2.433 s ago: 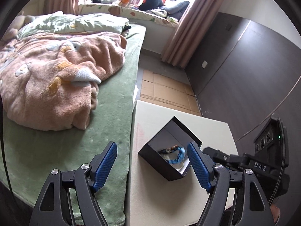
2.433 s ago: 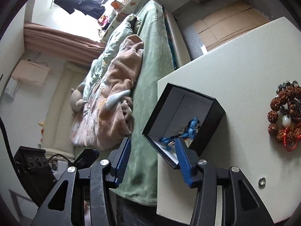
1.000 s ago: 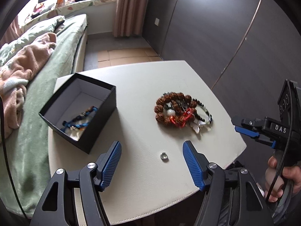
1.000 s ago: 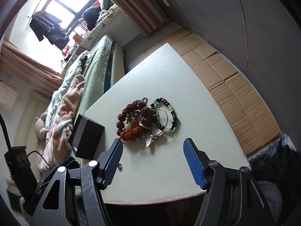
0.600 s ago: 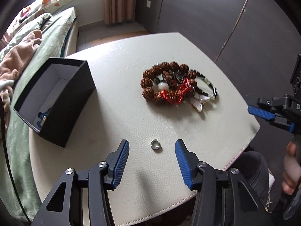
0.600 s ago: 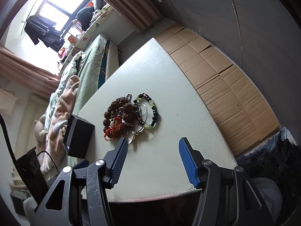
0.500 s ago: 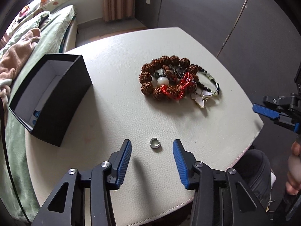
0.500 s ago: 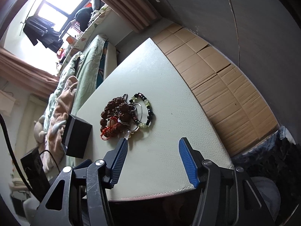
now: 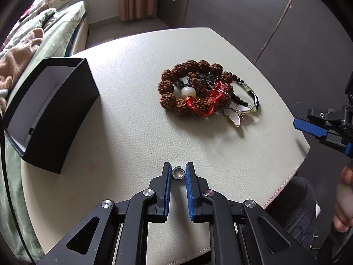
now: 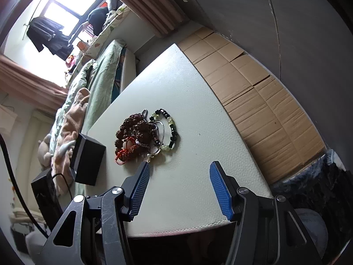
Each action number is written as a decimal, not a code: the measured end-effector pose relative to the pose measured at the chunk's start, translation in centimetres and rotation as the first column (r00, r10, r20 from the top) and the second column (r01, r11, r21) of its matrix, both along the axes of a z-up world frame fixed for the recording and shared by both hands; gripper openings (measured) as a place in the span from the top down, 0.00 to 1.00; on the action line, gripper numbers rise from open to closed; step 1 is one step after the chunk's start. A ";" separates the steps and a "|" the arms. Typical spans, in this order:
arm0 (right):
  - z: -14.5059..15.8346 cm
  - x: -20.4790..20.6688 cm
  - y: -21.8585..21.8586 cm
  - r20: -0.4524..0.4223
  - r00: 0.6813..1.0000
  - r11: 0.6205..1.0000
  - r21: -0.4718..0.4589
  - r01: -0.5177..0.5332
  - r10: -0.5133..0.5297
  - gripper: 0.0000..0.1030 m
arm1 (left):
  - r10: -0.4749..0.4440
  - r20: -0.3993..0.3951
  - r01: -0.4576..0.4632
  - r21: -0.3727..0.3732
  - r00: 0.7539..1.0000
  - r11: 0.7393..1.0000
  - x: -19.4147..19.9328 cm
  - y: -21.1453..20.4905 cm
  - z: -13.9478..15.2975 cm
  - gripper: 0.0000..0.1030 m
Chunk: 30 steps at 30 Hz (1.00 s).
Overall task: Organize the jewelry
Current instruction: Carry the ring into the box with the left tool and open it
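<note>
Ring [image 9: 178,173]: small silver band lying on the cream leather-look tabletop [image 9: 136,101] near its front edge, well apart from the other jewelry.
Left gripper [image 9: 178,174]: tips down at the tabletop; its jaws have just been closing and now stand narrow, with the ring between the blue pads [image 9: 168,177]. The pads sit right against the ring's sides, clamped on it as far as the left wrist view shows.
Right gripper [image 10: 179,177]: held over the right front corner of the table, jaws apart, nothing between them.
Jewelry pile [image 9: 198,88]: brown rudraksha bead bracelet [image 9: 174,84] with red cord [image 9: 207,103] and a white bead, tangled with a thin bangle and a black-and-pale-green bead bracelet [image 10: 169,130]; a white butterfly pendant [image 9: 235,114] lies at its near right edge.
Black box [image 9: 50,110]: open, at the table's left edge beside the bed [image 9: 55,28]; its contents are hidden from these angles.
Person: a hand [image 9: 343,201] on the right gripper's handle at the left wrist view's right edge.
</note>
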State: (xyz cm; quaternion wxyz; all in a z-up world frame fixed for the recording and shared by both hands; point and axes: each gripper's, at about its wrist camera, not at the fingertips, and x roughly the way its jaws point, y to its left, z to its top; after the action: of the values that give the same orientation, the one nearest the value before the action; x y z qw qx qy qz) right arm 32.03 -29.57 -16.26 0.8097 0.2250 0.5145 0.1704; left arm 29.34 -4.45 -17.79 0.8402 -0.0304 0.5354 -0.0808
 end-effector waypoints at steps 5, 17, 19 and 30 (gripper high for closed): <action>-0.6 1.3 1.5 -0.030 0.999 0.999 0.044 -0.028 0.029 0.63 | 0.026 0.032 -0.026 -0.005 0.999 1.000 -0.5 1.0 1.4 0.87; -2.3 4.6 2.6 -0.106 0.994 0.991 0.133 -0.010 0.024 0.69 | 0.116 0.103 -0.112 -0.040 0.988 0.993 -2.0 4.7 5.3 0.87; -2.7 4.9 2.5 -0.124 0.992 0.990 0.141 0.005 0.013 0.69 | 0.124 0.111 -0.120 -0.045 0.986 0.992 -1.9 5.3 5.7 0.87; -3.2 5.4 3.3 -0.148 0.989 0.991 0.137 0.006 0.015 0.90 | 0.165 0.152 -0.154 -0.078 0.975 0.985 -2.8 7.9 7.8 0.87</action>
State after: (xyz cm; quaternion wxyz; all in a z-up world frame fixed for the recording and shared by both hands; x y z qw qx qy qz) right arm 37.46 -26.23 -19.44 0.7514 0.2908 0.5611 0.1899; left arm 26.50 3.50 -10.00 0.8822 -0.0943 0.4602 -0.0326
